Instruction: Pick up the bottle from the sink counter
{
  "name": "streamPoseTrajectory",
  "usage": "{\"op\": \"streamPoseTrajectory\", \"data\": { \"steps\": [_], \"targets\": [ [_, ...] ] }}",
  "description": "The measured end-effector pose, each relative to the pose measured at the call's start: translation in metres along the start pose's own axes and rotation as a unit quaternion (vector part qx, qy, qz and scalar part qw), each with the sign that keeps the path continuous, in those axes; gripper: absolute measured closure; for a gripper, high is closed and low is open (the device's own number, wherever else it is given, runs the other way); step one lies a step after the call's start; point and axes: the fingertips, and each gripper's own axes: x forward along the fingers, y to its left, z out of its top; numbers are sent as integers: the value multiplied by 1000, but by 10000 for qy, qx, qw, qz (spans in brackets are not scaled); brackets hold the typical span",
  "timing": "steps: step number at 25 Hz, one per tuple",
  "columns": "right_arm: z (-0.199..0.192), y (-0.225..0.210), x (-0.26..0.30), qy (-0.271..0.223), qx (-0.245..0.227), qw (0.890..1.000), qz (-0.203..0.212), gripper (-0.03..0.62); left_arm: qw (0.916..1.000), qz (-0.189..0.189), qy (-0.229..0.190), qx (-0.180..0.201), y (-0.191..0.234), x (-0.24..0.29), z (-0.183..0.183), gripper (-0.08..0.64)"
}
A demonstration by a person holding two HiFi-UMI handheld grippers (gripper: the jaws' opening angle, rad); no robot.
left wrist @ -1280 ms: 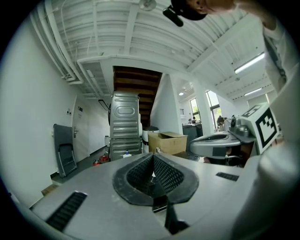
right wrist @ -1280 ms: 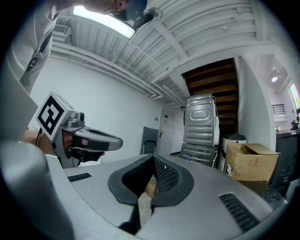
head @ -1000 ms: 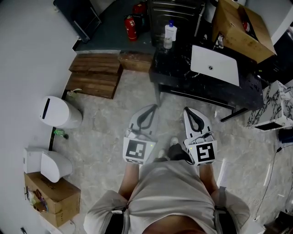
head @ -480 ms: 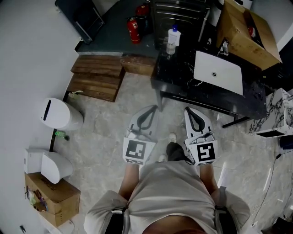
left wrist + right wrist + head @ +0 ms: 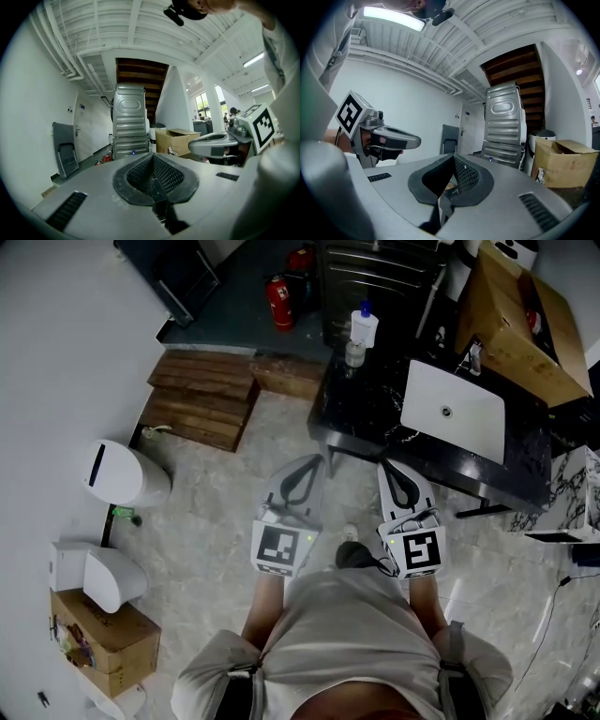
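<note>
A white bottle (image 5: 364,326) with a blue cap stands at the far left end of the black sink counter (image 5: 375,404), with a smaller clear bottle (image 5: 354,353) just in front of it. The white basin (image 5: 453,412) is set into the counter to their right. My left gripper (image 5: 315,462) and right gripper (image 5: 384,466) are held side by side over the floor, well short of the counter. Both are shut, with nothing between the jaws. In the left gripper view the pads (image 5: 161,176) meet; in the right gripper view the pads (image 5: 464,176) meet too.
A large cardboard box (image 5: 525,329) sits at the counter's far right. A ribbed metal cabinet (image 5: 380,273) stands behind the bottles, with red fire extinguishers (image 5: 279,298) to its left. Wooden steps (image 5: 202,399), white bins (image 5: 122,474) and a small carton (image 5: 103,643) line the left side.
The counter and bottles have drawn nearer in the head view as the person steps forward. Both grippers keep the same pose, side by side and shut.
</note>
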Motion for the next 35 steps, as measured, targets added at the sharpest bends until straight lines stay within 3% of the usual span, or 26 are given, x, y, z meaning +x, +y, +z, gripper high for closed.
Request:
{"op": "streamPoseTrajectory", "data": {
  "steps": [14, 26, 35],
  "targets": [
    [-6, -63, 42, -9, 141, 9999, 74, 597, 9999, 113, -3, 53, 10, 73, 15, 558],
    [-9, -82, 68, -41, 225, 9995, 230, 597, 9995, 315, 57, 70, 26, 98, 16, 558],
    [-15, -96, 95, -22, 234, 9996, 161, 597, 9997, 240, 54, 56, 43, 124, 12, 558]
  ]
}}
